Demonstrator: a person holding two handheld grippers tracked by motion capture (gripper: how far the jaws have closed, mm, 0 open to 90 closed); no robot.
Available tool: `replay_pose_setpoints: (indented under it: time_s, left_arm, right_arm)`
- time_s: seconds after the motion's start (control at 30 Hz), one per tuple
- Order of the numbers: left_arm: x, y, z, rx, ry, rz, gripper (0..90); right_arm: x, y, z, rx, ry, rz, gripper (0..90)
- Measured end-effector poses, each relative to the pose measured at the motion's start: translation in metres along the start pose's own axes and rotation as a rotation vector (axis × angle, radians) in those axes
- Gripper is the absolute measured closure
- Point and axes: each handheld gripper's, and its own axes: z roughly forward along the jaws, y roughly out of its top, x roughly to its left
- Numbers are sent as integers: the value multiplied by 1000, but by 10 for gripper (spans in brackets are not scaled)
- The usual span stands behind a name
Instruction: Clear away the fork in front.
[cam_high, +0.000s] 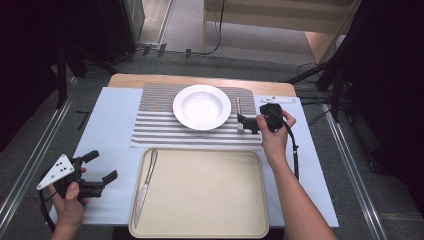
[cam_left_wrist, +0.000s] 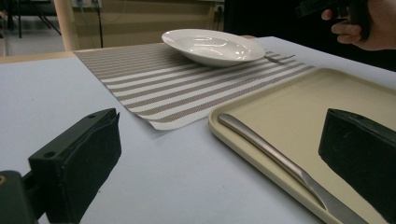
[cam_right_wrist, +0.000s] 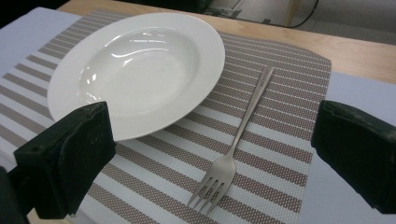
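A white deep plate (cam_high: 201, 106) sits on a striped placemat (cam_high: 160, 127). A fork (cam_right_wrist: 246, 115) lies flat on the mat just right of the plate (cam_right_wrist: 135, 70), tines toward me. My right gripper (cam_high: 246, 123) hovers over the fork's near end, open; in the right gripper view its jaws (cam_right_wrist: 212, 156) stand on either side of the fork without touching it. A table knife (cam_high: 145, 186) lies along the left side of a beige tray (cam_high: 210, 200). My left gripper (cam_high: 102, 166) is held open left of the tray, and the knife (cam_left_wrist: 275, 158) lies between its jaws (cam_left_wrist: 219, 163), apart from them.
A pale blue sheet (cam_high: 112, 130) covers the wooden table (cam_high: 200, 80). The tray's raised rim (cam_left_wrist: 243, 149) runs beside the knife. Dark stands and cables surround the table; the other hand (cam_left_wrist: 364, 25) shows at the far right of the left gripper view.
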Motion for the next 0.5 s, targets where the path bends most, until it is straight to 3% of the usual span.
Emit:
replay_pose_setpoints:
  time_s: [0.1,0.3,0.5]
  left_arm:
    - [0,0,0,3,-2,0,0]
    - [-1,0,0,9,-3,10,0]
    - [-1,0,0,8,-4,9,0]
  right_arm:
    - [-3,3,8,29,-13,8,0]
    - [-7,9,23,74,5,34,0]
    - [-5,17,35,128,-22,36,0]
